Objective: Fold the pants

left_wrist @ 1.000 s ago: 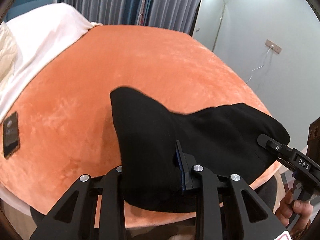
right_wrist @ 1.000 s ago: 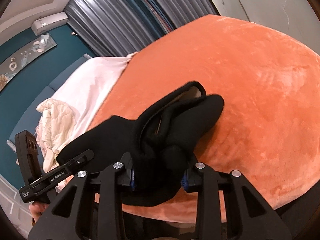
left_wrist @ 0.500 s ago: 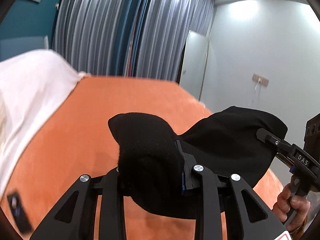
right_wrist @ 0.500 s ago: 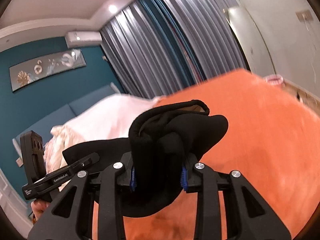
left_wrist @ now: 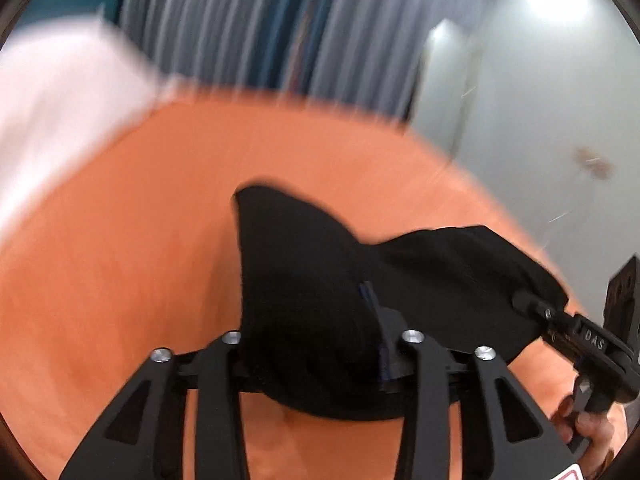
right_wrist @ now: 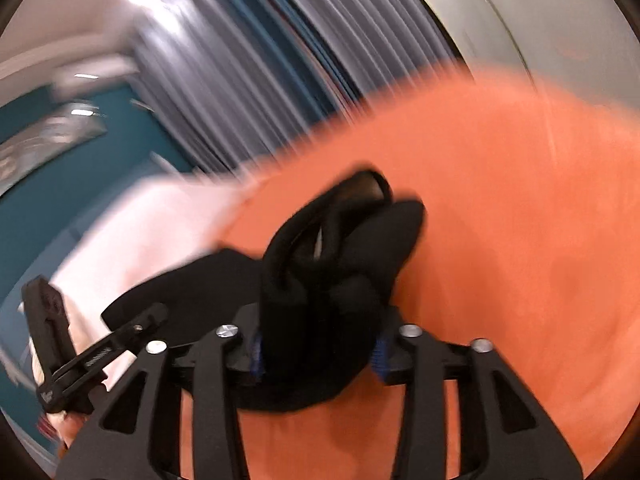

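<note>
- Pants [left_wrist: 304, 280] hang bunched between your two claws, lifted above the orange bed cover [left_wrist: 120, 260] at mid-frame in both views.
- Your left gripper [left_wrist: 316, 336] is pinching a thick wad of black cloth; your right gripper [right_wrist: 316, 344] is pinching another bunch, its blue pads pressed into the fabric.
- Background blur suggests a fast swing (I can't tell how much cloth trails below the lower edge), so a leg may land twisted.
- If either pinch holds only an outer layer, that layer could slide free and the fold collapse.
- Uneven claw heights would skew the edges.
</note>
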A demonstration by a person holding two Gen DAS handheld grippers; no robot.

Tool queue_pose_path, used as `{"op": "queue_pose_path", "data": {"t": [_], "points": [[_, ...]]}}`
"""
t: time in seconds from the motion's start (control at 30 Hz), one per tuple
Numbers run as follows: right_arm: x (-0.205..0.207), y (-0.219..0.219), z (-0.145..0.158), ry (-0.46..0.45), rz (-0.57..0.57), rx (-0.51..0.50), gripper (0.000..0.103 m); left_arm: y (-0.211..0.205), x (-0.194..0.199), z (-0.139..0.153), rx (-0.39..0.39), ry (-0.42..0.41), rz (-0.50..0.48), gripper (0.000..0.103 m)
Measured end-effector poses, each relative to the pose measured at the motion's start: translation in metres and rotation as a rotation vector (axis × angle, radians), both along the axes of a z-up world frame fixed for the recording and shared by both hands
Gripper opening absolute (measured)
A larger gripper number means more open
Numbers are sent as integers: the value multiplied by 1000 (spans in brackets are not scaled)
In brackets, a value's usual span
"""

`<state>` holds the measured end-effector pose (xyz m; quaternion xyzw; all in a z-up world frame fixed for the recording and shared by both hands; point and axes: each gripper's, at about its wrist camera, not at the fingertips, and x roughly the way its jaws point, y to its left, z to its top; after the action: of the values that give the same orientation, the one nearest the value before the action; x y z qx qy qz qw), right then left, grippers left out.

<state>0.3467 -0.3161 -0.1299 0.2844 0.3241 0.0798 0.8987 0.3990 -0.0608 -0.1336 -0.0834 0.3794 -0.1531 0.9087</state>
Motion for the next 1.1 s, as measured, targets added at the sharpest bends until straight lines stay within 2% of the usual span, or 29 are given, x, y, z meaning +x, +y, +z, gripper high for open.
{"op": "queue_pose_path", "data": {"t": [0.03,0.07,0.1,0.13,0.17,0.2,0.23,0.3,0.33,0.4,0.43,0.5,0.57,0.6,0.63,0.67,0.7,0.73,0.77,0.83,0.9,0.93,1.0,1.07,1.1], "points": [[5,-5,-27,87,-7,26,54,2,3,-20,6,66,12,57],[-4,-17,-42,54,-1,139,54,15,-5,-36,-63,66,37,62],[-16,-29,-31,1,-19,202,67,26,-13,-36,-131,43,47,63],[-26,-39,-20,3,-70,191,84,43,-21,-31,-186,56,90,67],[-39,-48,-8,-15,-131,151,84,56,-29,-26,-215,67,121,67],[-54,-57,5,-64,-176,107,75,72,-39,-16,-242,45,155,66],[-70,-64,24,-130,-183,65,49,81,-46,-7,-250,16,174,64],[-72,-61,52,-153,-153,8,32,86,-54,21,-226,-63,184,64],[-69,-54,63,-168,-124,-8,20,79,-52,39,-209,-97,164,64],[-49,-15,92,-199,-20,-112,18,56,-40,65,-185,-143,111,64],[-33,3,98,-194,20,-151,18,35,-26,78,-148,-161,85,66],[2,30,97,-154,77,-206,18,5,2,81,-71,-138,50,69],[53,54,76,-46,123,-291,18,-27,46,61,24,-35,35,71],[69,57,61,3,131,-329,16,-29,64,47,59,10,35,71],[84,58,38,83,111,-404,9,-37,84,20,141,84,39,71],[91,46,17,100,106,-417,4,-39,94,-1,204,100,29,75],[88,26,7,51,100,-347,0,-39,96,-8,223,63,9,77],[86,10,4,56,76,-260,0,-39,92,-10,221,-17,16,78],[84,-8,0,80,12,-191,0,-40,92,-10,211,-18,29,78],[82,-22,-2,105,17,-97,0,-41,89,-8,240,-24,31,77],[60,-9,20,88,3,-154,2,-39,73,4,242,-31,48,75],[48,1,29,54,25,-180,6,-35,61,11,213,-46,39,75],[19,17,41,-12,84,-222,5,-29,36,11,182,-76,30,77],[7,23,27,25,86,-375,4,-18,31,-2,202,-52,61,81],[8,21,13,55,97,-402,4,-17,28,-11,216,-28,47,83]]}}
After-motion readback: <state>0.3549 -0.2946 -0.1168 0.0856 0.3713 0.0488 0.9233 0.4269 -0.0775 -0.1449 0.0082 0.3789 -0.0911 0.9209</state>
